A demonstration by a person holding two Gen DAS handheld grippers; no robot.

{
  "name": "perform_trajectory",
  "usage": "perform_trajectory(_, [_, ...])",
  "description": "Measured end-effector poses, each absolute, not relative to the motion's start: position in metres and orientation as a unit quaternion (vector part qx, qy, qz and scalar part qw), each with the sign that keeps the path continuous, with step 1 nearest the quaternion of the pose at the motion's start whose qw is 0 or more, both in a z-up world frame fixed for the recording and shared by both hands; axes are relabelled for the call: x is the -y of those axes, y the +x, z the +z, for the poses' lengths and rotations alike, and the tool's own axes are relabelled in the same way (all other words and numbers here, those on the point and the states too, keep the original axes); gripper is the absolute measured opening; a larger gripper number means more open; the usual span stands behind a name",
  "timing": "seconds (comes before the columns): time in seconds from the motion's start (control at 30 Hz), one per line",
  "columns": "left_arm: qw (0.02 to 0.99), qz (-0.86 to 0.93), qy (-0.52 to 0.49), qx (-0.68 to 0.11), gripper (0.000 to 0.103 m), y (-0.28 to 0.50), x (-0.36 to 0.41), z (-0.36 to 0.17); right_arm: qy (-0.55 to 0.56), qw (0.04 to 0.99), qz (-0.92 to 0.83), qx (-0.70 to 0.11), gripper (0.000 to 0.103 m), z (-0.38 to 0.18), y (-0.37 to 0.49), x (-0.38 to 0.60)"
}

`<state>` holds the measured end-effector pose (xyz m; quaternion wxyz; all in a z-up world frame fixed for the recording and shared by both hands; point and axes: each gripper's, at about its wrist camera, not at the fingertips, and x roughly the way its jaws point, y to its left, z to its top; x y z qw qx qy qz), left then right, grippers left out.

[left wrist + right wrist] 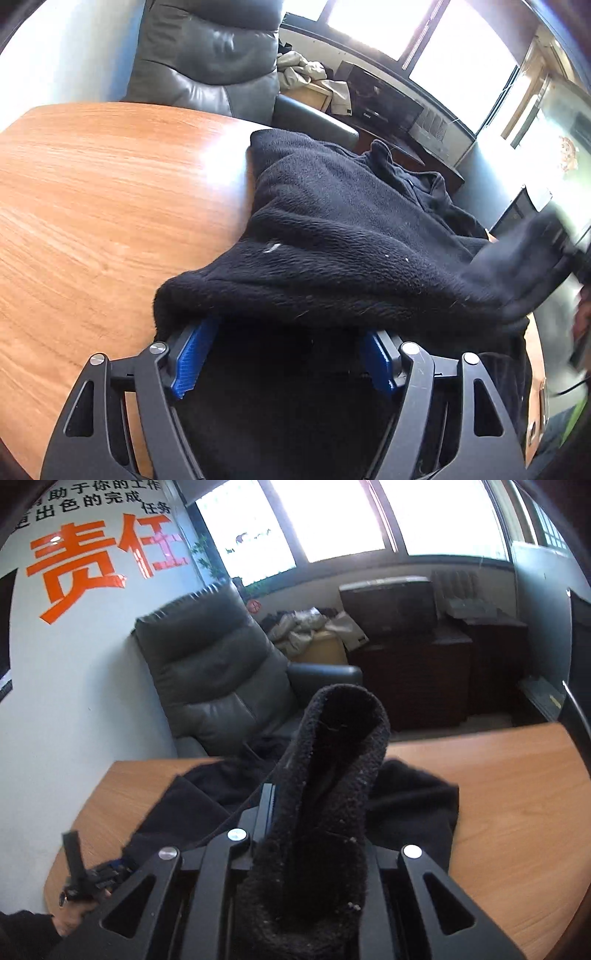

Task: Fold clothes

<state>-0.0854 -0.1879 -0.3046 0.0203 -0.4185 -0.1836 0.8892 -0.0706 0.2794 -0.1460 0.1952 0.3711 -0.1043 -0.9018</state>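
A black fleece garment [332,206] lies across the wooden table [92,192]. In the left wrist view its near hem drapes over my left gripper [284,332]; the blue pads [192,354] stand wide apart with cloth over their tips. In the right wrist view my right gripper [317,812] is shut on a bunched fold of the same black fleece garment [332,760], lifted above the table [517,812]. The right gripper also shows blurred at the far right of the left wrist view [554,236], holding cloth.
A grey leather armchair [210,672] stands behind the table by the wall. Dark cabinets [443,672], a box and a heap of pale cloth [299,627] sit under the windows. The person's hand and the left gripper's handle [81,878] show at lower left.
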Motion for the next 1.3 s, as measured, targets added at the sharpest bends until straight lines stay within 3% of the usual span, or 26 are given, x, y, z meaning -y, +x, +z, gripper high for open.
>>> perform_trajectory(0.1, [0.021, 0.887, -0.427, 0.175, 0.074, -0.080, 0.191, -0.302, 0.450, 0.139, -0.878, 0.091, 0.021, -0.220, -0.062, -0.306])
perform_trajectory(0.13, [0.022, 0.886, -0.431, 0.168, 0.079, -0.076, 0.190, -0.299, 0.466, 0.129, -0.870, 0.093, 0.031, -0.231, -0.057, -0.312])
perform_trajectory(0.17, [0.032, 0.885, -0.436, 0.160, 0.081, -0.072, 0.183, -0.295, 0.478, 0.123, -0.864, 0.096, 0.031, -0.238, -0.051, -0.318])
perform_trajectory(0.2, [0.042, 0.883, -0.442, 0.153, 0.081, -0.067, 0.177, -0.291, 0.479, 0.121, -0.864, 0.095, 0.032, -0.237, -0.043, -0.321])
perform_trajectory(0.23, [0.054, 0.882, -0.446, 0.145, 0.081, -0.062, 0.170, -0.286, 0.475, 0.113, -0.869, 0.075, 0.039, -0.230, -0.032, -0.321])
perform_trajectory(0.33, [0.121, 0.893, -0.418, 0.114, 0.084, -0.046, 0.142, -0.247, 0.451, 0.074, -0.890, -0.003, 0.067, -0.193, -0.013, -0.312])
perform_trajectory(0.43, [0.169, 0.914, -0.357, 0.093, 0.103, -0.054, 0.113, -0.204, 0.395, 0.057, -0.915, -0.056, 0.076, -0.154, -0.010, -0.300])
perform_trajectory(0.47, [0.178, 0.916, -0.347, 0.095, 0.103, -0.069, 0.109, -0.202, 0.381, 0.064, -0.921, -0.058, 0.078, -0.144, -0.012, -0.295])
perform_trajectory(0.57, [0.183, 0.906, -0.361, 0.123, 0.103, -0.118, 0.106, -0.222, 0.369, 0.144, -0.918, -0.004, 0.081, -0.132, -0.031, -0.273])
perform_trajectory(0.63, [0.172, 0.894, -0.392, 0.133, 0.101, -0.144, 0.106, -0.249, 0.394, 0.201, -0.896, 0.025, 0.080, -0.155, -0.051, -0.252])
perform_trajectory(0.7, [0.157, 0.880, -0.428, 0.135, 0.097, -0.162, 0.105, -0.279, 0.418, 0.185, -0.889, 0.033, 0.077, -0.189, -0.061, -0.261])
perform_trajectory(0.73, [0.156, 0.878, -0.431, 0.135, 0.091, -0.161, 0.106, -0.290, 0.428, 0.174, -0.886, 0.037, 0.070, -0.206, -0.065, -0.268])
perform_trajectory(0.83, [0.155, 0.887, -0.417, 0.127, 0.081, -0.152, 0.106, -0.303, 0.451, 0.141, -0.880, 0.043, 0.030, -0.242, -0.075, -0.288])
perform_trajectory(0.87, [0.155, 0.887, -0.415, 0.128, 0.081, -0.151, 0.107, -0.304, 0.448, 0.132, -0.884, 0.037, 0.021, -0.242, -0.078, -0.293])
perform_trajectory(0.93, [0.154, 0.888, -0.414, 0.128, 0.081, -0.153, 0.107, -0.303, 0.442, 0.113, -0.890, 0.024, 0.019, -0.240, -0.083, -0.304])
perform_trajectory(1.0, [0.150, 0.888, -0.418, 0.121, 0.081, -0.152, 0.105, -0.299, 0.442, 0.081, -0.893, 0.001, 0.022, -0.230, -0.088, -0.304])
perform_trajectory(1.07, [0.145, 0.890, -0.413, 0.123, 0.086, -0.147, 0.104, -0.290, 0.434, 0.065, -0.898, -0.018, 0.054, -0.217, -0.086, -0.296])
perform_trajectory(1.13, [0.153, 0.898, -0.396, 0.118, 0.103, -0.133, 0.106, -0.285, 0.413, 0.092, -0.905, -0.030, 0.074, -0.206, -0.071, -0.282])
perform_trajectory(1.17, [0.151, 0.899, -0.398, 0.100, 0.103, -0.124, 0.104, -0.288, 0.403, 0.105, -0.909, -0.035, 0.081, -0.201, -0.064, -0.275])
perform_trajectory(1.23, [0.152, 0.892, -0.419, 0.072, 0.101, -0.112, 0.108, -0.297, 0.437, 0.116, -0.890, -0.056, 0.081, -0.222, -0.050, -0.262])
perform_trajectory(1.3, [0.154, 0.896, -0.413, 0.051, 0.101, -0.102, 0.109, -0.294, 0.467, 0.103, -0.877, -0.054, 0.075, -0.242, -0.041, -0.262])
